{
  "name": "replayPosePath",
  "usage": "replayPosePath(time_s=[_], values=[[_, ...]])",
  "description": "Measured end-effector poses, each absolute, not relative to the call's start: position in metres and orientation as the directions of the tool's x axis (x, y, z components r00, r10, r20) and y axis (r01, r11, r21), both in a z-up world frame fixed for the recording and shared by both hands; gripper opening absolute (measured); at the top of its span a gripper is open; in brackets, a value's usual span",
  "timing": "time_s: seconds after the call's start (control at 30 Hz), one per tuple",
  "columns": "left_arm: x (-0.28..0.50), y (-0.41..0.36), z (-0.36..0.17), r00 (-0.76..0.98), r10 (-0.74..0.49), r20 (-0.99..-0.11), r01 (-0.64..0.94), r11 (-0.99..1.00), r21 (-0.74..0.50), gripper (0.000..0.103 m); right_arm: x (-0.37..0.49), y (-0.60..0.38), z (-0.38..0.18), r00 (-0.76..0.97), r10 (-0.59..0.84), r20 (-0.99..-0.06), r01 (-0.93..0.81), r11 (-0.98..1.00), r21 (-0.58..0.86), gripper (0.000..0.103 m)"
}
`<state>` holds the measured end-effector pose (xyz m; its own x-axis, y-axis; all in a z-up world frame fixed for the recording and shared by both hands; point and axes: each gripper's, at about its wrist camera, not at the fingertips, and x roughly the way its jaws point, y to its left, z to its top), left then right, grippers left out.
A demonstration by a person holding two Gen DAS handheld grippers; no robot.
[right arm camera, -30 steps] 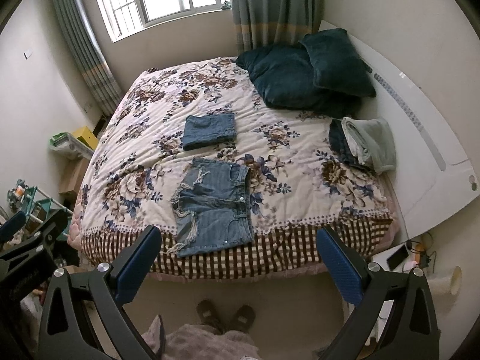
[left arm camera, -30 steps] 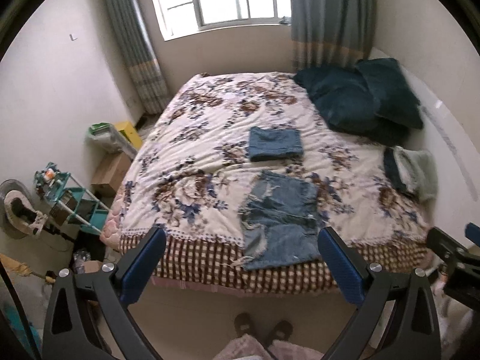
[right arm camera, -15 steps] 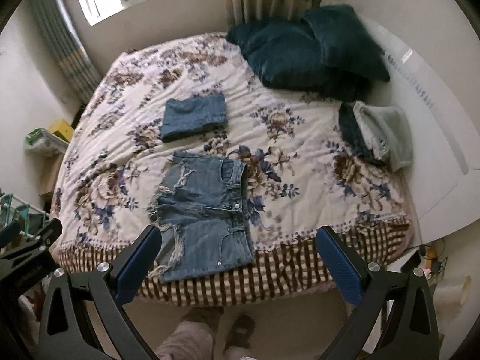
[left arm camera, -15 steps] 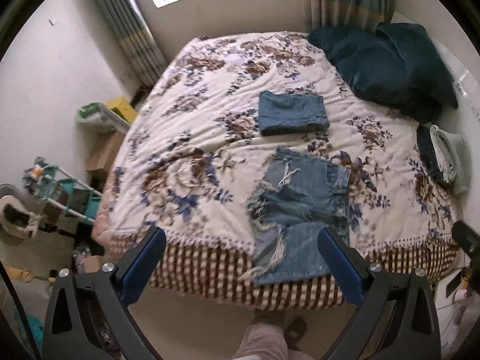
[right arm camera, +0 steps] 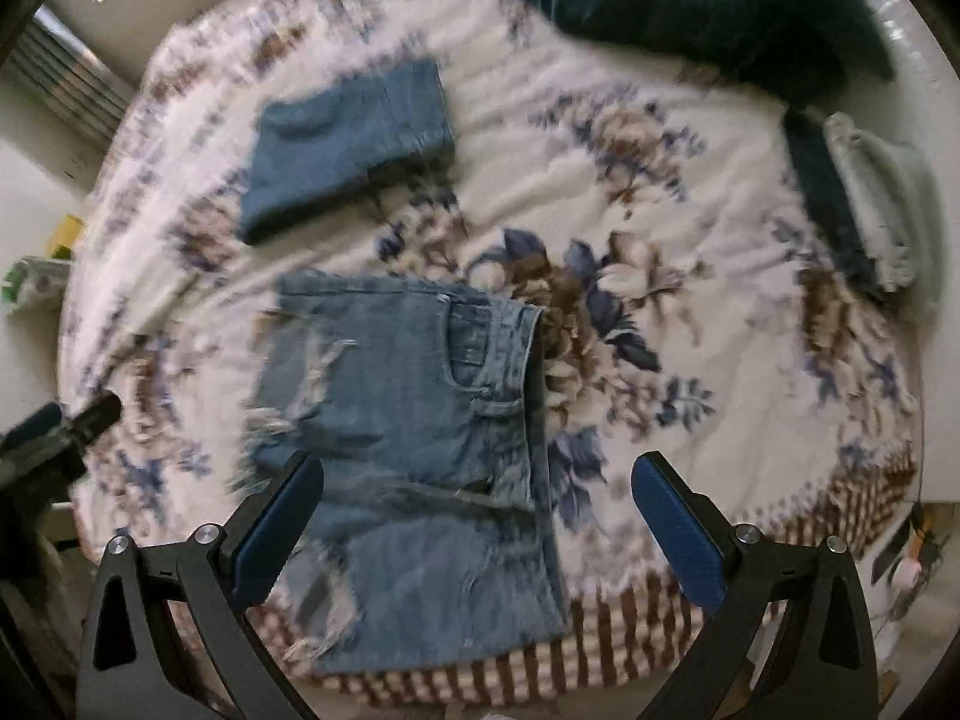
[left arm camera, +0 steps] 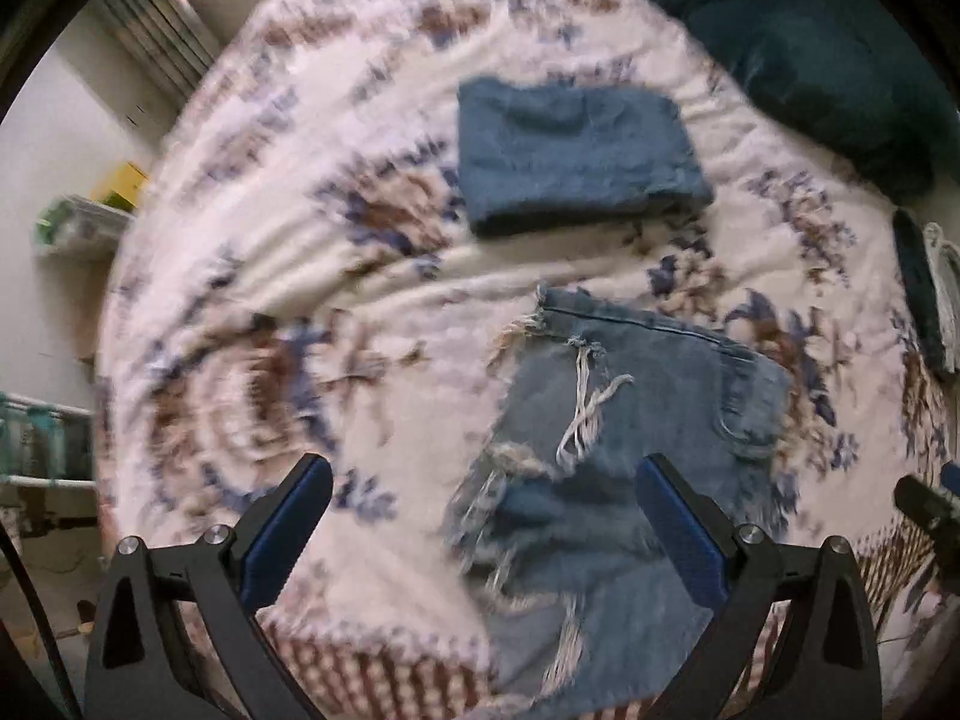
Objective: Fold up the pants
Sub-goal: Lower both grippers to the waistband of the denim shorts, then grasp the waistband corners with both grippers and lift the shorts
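Observation:
A pair of frayed light-blue denim shorts (left arm camera: pixel 624 456) lies flat on the floral bedspread (left arm camera: pixel 252 276), its lower part hanging over the near bed edge; it also shows in the right wrist view (right arm camera: pixel 414 438), waistband to the right. My left gripper (left arm camera: pixel 480 516) is open and empty, hovering above the shorts' frayed left side. My right gripper (right arm camera: pixel 477 510) is open and empty, above the shorts' waistband side. A second pair of denim pants, folded (left arm camera: pixel 576 156), lies farther back on the bed (right arm camera: pixel 354 144).
Dark teal pillows (left arm camera: pixel 810 60) sit at the far right of the bed (right arm camera: pixel 690 6). A small stack of folded clothes (right arm camera: pixel 864 198) lies at the bed's right edge. A shelf with a yellow box (left arm camera: pixel 120 186) stands to the left of the bed.
Both grippers have moved forward and down towards the bed, so the shorts now fill much more of each view. The jaws stayed open. The shorts have not moved.

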<state>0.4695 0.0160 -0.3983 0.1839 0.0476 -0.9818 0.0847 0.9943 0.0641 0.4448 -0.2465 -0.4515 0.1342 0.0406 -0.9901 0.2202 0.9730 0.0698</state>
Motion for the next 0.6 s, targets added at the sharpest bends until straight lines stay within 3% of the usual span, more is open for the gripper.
replayPosePath(time_s=[0.13,0.27,0.43,0.47,0.5,0.53,0.57,0.6], values=[[0.519,0.006,-0.473,0.143,0.026,-0.989,0.159,0.986,0.049,0.099,0.489,-0.265,-0.551,0.041,0.062,-0.997,0.235,0.969,0.070,0.103],[0.559,-0.014,-0.533,0.070,-0.001,-0.998,0.260,0.966,0.018,0.089,0.514,-0.284,-0.633,-0.046,0.118,-0.992,0.267,0.958,0.102,0.103],[0.590,-0.033,-0.582,-0.005,-0.066,-0.998,0.353,0.934,-0.063,0.089,0.537,-0.292,-0.689,-0.089,0.205,-0.975,0.271,0.947,0.174,0.101],[0.593,-0.037,-0.589,-0.024,-0.089,-0.996,0.360,0.928,-0.092,0.081,0.542,-0.293,-0.697,-0.090,0.221,-0.971,0.268,0.945,0.191,0.098],[0.595,-0.040,-0.593,-0.033,-0.093,-0.995,0.363,0.927,-0.098,0.066,0.546,-0.293,-0.705,-0.099,0.231,-0.968,0.265,0.944,0.198,0.095],[0.597,-0.045,-0.599,-0.045,-0.104,-0.994,0.367,0.923,-0.113,0.058,0.549,-0.293,-0.714,-0.111,0.239,-0.965,0.263,0.943,0.204,0.083],[0.596,-0.050,-0.601,-0.041,-0.115,-0.993,0.375,0.919,-0.122,0.041,0.552,-0.292,-0.719,-0.111,0.240,-0.964,0.256,0.944,0.206,0.072],[0.594,-0.054,-0.600,-0.022,-0.111,-0.994,0.382,0.918,-0.110,0.013,0.553,-0.291,-0.721,-0.103,0.231,-0.968,0.246,0.948,0.200,0.068]])
